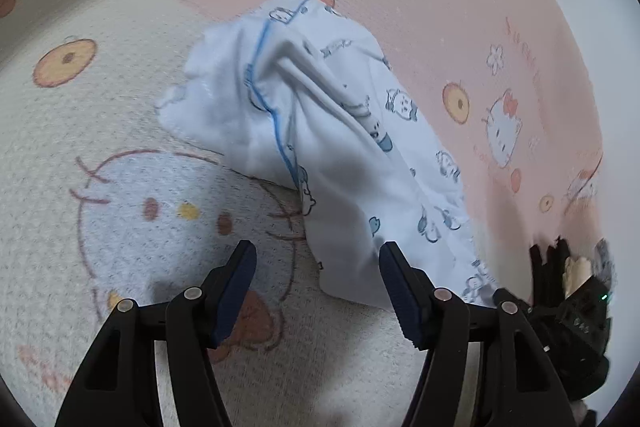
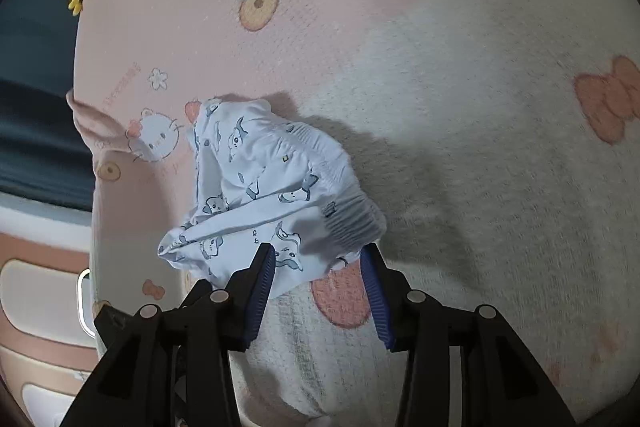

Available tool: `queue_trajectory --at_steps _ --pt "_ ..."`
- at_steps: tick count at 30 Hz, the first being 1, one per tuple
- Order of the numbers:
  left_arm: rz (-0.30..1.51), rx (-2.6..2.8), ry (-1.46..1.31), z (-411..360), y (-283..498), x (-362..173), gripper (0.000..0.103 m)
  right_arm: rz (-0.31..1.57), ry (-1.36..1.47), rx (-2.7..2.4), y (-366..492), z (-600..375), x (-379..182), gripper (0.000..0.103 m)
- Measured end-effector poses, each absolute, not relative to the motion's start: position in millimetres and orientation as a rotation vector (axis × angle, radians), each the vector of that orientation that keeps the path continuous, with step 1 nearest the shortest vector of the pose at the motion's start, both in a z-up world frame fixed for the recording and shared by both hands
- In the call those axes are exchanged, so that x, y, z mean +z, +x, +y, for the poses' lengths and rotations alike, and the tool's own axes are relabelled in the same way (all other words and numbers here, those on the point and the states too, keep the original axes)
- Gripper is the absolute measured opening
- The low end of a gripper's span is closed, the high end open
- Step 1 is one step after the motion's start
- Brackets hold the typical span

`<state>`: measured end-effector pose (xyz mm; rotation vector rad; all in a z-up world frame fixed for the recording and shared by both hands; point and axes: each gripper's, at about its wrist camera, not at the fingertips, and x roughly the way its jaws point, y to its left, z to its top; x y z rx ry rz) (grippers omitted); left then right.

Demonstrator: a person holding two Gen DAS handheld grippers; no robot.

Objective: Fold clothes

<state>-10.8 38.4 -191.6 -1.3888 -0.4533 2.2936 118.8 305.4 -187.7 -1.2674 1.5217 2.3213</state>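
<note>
From my left wrist view, my left gripper [image 1: 318, 253] has its jaws apart, the white printed garment [image 1: 320, 115] crumpled on the blanket [image 1: 120, 131] ahead. Right wrist view: my right gripper [image 2: 318, 255] gapes over the garment's [image 2: 264, 187] near edge, gripping nothing.

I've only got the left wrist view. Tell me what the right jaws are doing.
Observer: The right gripper has its jaws open. Nothing is pinched, and the garment edge lies between the tips.
Operator: Report which part of it faces that gripper.
Observer: The ribbed waistband, bunched up beside one jaw.
Operator: Give me a landmark on the cloth.
Observer: A small yellow tag, further up from the waistband.
</note>
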Motion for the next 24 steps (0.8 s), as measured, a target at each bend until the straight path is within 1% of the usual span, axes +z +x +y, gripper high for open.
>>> queue_trajectory --at_steps 3,5,7,13,15,16,17,18,19,20,21,23,24 --pt "-0.348 2.330 -1.374 45.4 -16.5 -188.0 0.062 1.517 -1.269 2.326 113.6 307.2 -190.1 0.044" --pt "-0.329 2.352 -1.366 43.6 -22.9 -185.3 0.062 1.520 -1.263 2.337 109.5 309.1 -190.7 0.044" --pt "-0.362 2.364 -1.357 34.4 -30.2 -182.6 0.062 1.493 -1.247 2.370 103.9 309.5 -188.3 0.044" --pt "-0.465 2.352 -1.355 12.9 -49.9 -188.7 0.062 1.307 -1.249 2.486 81.2 305.3 -179.0 0.043" --pt "-0.493 2.335 -1.328 12.1 -55.8 -192.2 0.061 1.237 -1.260 2.519 73.8 301.6 -176.8 0.038" --pt "-0.500 2.331 -1.319 13.3 -58.8 -194.0 0.058 1.192 -1.264 2.537 70.6 299.6 -175.3 0.032" --pt "-0.510 2.322 -1.314 14.7 -62.6 -196.9 0.049 1.138 -1.264 2.555 66.1 297.2 -173.6 0.025" --pt "-0.511 2.322 -1.322 16.0 -65.9 -199.7 0.042 1.103 -1.265 2.564 62.1 295.8 -172.8 0.022" --pt "-0.494 2.333 -1.329 17.9 -69.1 -200.9 0.028 1.081 -1.265 2.571 60.1 296.7 -172.2 0.017" --pt "-0.470 2.346 -1.332 20.2 -72.6 -201.5 0.024 1.059 -1.265 2.577 58.2 297.5 -171.6 0.014" --pt "-0.443 2.356 -1.324 22.0 -74.1 -199.4 0.023 1.043 -1.265 2.582 56.1 298.4 -171.2 0.013" --pt "-0.372 2.382 -1.291 25.2 -72.9 -190.7 0.014 1.023 -1.259 2.587 52.0 300.3 -170.2 0.010" --pt "-0.319 2.402 -1.268 27.2 -70.1 -184.6 0.011 1.015 -1.251 2.588 50.5 301.5 -169.4 0.010"
